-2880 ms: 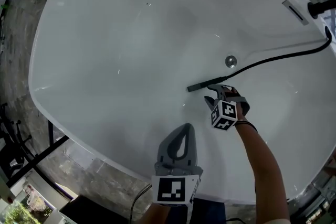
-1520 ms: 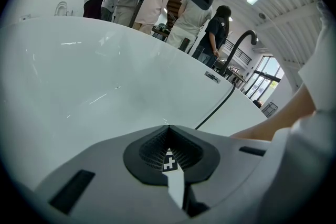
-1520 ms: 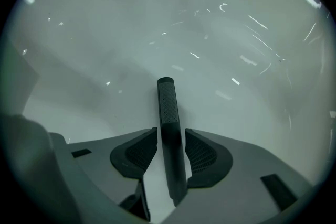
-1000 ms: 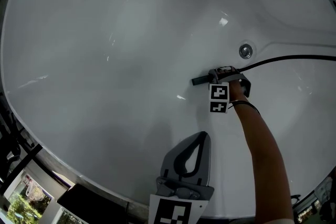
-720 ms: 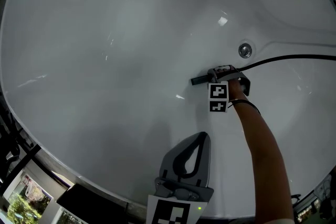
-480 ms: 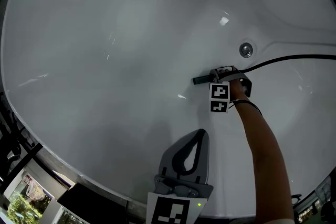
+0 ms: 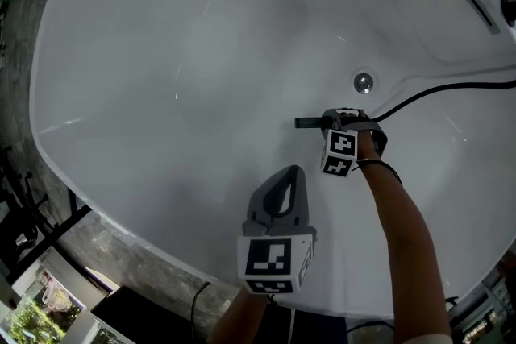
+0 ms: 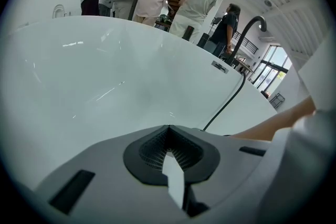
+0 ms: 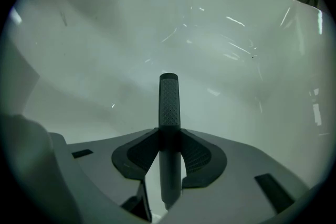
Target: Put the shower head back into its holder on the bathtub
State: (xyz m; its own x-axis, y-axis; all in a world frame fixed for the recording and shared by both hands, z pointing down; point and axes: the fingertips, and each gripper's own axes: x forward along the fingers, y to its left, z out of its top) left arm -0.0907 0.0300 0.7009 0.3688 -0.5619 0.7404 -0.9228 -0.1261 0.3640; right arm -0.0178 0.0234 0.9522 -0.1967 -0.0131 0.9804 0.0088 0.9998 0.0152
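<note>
right gripper (image 7: pixel 332 118): jaws, lately closing, are pinched on the dark shower head (image 7: pixel 310 122); its tip is seen projecting left
shower head: held over the bathtub (image 7: pixel 145 76) floor, near the drain (image 7: pixel 364 81); its black hose (image 7: pixel 439 89) is trailed right
left gripper (image 7: pixel 289 175): jaws pressed together, nothing between; held over the near wall

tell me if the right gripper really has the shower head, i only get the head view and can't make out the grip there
Observer: Yes. In the right gripper view the right gripper is shut on the shower head; its jaws have just been closing with it between them.
Operator: and the other one, holding anything
Observer: No. The left gripper view shows the left gripper shut, with nothing in it.
</note>
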